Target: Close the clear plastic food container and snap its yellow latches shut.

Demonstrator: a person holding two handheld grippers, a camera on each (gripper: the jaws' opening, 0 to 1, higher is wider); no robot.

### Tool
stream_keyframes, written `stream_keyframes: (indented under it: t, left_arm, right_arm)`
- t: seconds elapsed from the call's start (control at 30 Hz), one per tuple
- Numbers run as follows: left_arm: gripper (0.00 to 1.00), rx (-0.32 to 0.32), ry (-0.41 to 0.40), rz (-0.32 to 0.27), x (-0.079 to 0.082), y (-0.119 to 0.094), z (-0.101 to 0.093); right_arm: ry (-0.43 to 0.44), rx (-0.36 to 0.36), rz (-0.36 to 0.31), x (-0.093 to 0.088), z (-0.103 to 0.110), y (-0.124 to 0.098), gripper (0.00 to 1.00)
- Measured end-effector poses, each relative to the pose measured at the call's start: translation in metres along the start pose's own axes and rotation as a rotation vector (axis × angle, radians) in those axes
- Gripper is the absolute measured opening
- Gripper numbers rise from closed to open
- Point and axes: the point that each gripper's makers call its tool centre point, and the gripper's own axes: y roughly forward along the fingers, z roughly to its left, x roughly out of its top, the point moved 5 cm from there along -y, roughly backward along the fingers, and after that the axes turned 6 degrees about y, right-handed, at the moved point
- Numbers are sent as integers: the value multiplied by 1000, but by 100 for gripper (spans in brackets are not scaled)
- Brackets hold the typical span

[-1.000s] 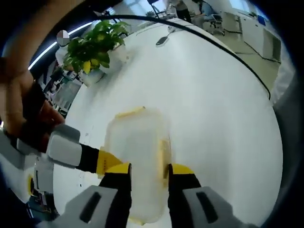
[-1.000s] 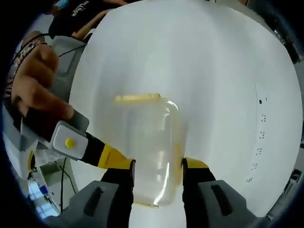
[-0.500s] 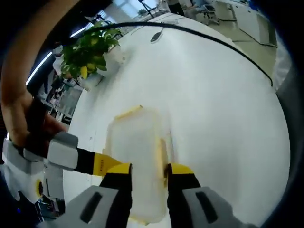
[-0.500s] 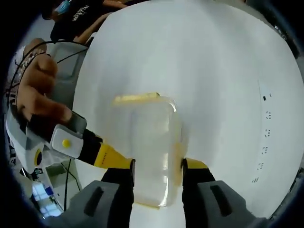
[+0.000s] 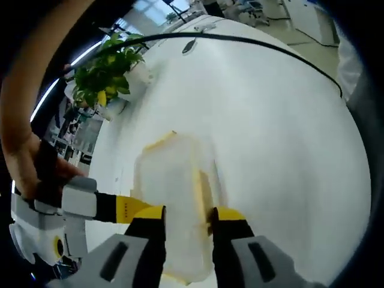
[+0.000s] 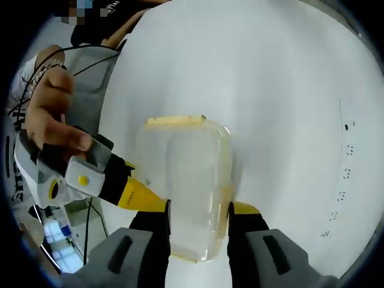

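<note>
The clear container [image 5: 174,204] lay flat on the white surface [image 5: 270,120], lid in place, directly ahead of both tools. In the left gripper view, the left gripper [image 5: 187,215] stood with its jaws set narrowly, straddling the near edge of the container beside a long yellow latch [image 5: 203,192]; the right gripper [image 5: 129,209] reached in from the left, its yellow tip touching the container's side. In the right gripper view, the right gripper [image 6: 198,210] likewise bracketed the near end of the container [image 6: 189,180], jaws drawn in to about the container's width; whether they pressed on it could not be told. The far latch [image 6: 174,121] lay along the far rim.

Judged step: latching, lid already seated. The next move called for pressing each remaining latch downward against the rim while the other tool steadied the container against sliding on the smooth surface.
</note>
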Motion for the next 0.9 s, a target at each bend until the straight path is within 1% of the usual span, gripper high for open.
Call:
stream_keyframes:
  t: [0.2, 0.23, 0.4, 0.43, 0.47, 0.5, 0.57, 0.63, 0.7, 0.77, 0.9]
  left_arm:
    - [24, -6, -1, 13, 1, 0, 1]
    - [25, -6, 5, 18, 1, 0, 1]
    - [25, -22, 2, 45, 4, 0, 4]
    - [25, -26, -5, 46, 4, -1, 4]
    - [25, -34, -24, 40, 4, -2, 5]
    - [25, -42, -22, 34, 3, -2, 5]
    - [25, -68, -38, 19, 2, -3, 8]
    - [25, -90, -61, 21, 3, -3, 10]
    - [24, -106, -79, 28, 4, -2, 11]
    - [24, -120, -88, 38, 5, -2, 12]
    - [24, -123, -90, 58, 7, -3, 11]
  right_arm:
    - [0, -33, -59, 5, -6, -6, 35]
    - [10, -48, -72, 5, -5, -6, 35]
    - [60, -98, -94, 8, -2, -8, 35]
    - [77, -115, -104, 7, -3, -8, 36]
    - [74, -128, -110, 8, -2, -9, 36]
    - [66, -149, -127, 8, -1, -10, 36]
    - [65, -191, -192, 5, 5, -12, 36]
    - [63, -207, -233, 3, 7, -12, 36]
    - [89, -230, -280, 0, 10, -11, 36]
    - [93, -250, -308, -1, 11, -12, 36]
    - [110, -313, -359, -5, 18, -12, 35]
